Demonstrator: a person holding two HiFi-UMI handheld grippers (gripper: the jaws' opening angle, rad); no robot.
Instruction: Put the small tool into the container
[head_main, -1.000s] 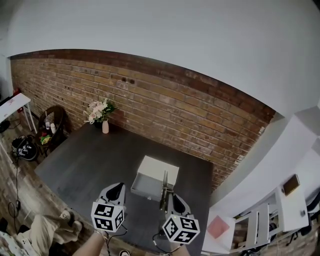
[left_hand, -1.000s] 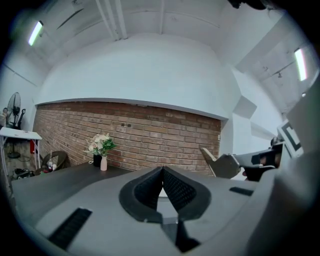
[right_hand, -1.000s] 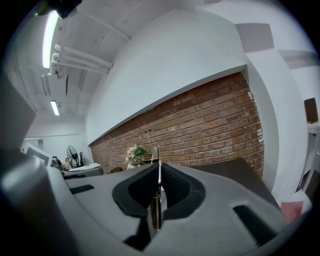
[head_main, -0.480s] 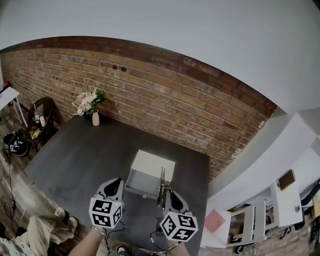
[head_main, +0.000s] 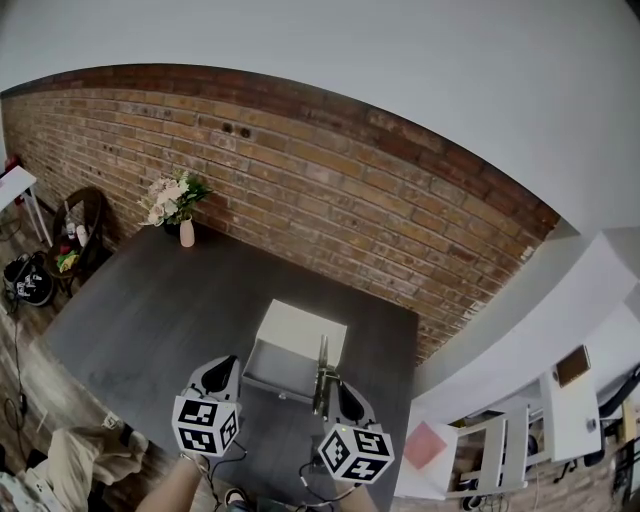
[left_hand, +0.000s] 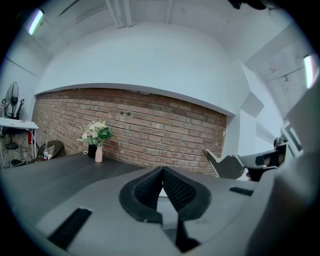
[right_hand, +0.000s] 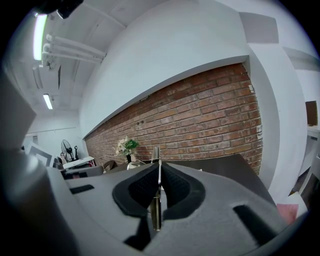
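A white open-topped container (head_main: 300, 326) stands on the dark table (head_main: 150, 310), just ahead of both grippers. My right gripper (head_main: 335, 386) is shut on the small tool (head_main: 321, 362), a thin metal strip that sticks forward over the container's right near corner. In the right gripper view the tool (right_hand: 156, 165) is clamped upright between the jaws of that gripper (right_hand: 159, 172). My left gripper (head_main: 221, 366) hovers at the container's left near side. In its own view the left gripper (left_hand: 162, 172) has its jaws touching with nothing between them.
A vase of flowers (head_main: 178, 205) stands at the table's far left corner, against the brick wall (head_main: 380, 200). A dark chair with clutter (head_main: 78, 225) is left of the table. White shelving (head_main: 510, 440) stands to the right, past the table's edge.
Both grippers have eased forward and a little down toward the container. The right one still grips the tool, and the left stays shut.
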